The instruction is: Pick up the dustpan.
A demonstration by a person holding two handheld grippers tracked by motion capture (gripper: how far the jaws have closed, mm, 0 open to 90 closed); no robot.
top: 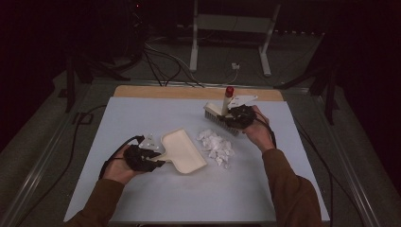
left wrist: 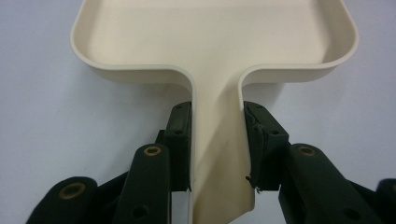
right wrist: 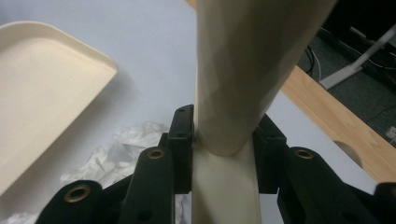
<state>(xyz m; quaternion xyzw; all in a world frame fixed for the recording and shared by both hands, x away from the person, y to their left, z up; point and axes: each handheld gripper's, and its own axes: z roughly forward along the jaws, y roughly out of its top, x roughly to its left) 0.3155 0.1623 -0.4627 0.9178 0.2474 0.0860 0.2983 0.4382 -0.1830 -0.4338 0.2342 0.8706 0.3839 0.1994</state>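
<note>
The left gripper (top: 158, 159) is clamping its jaws tight on the handle of the cream dustpan (top: 182, 151), which is lying flat near the middle of the desk (top: 142, 198), closer to the left edge. The right gripper (top: 231, 118) is squeezing the handle of the brush (top: 218, 116) (red-tipped) toward the far right corner. Crumpled white paper scraps (top: 216, 145) are sitting between them, just beside the dustpan.
</note>
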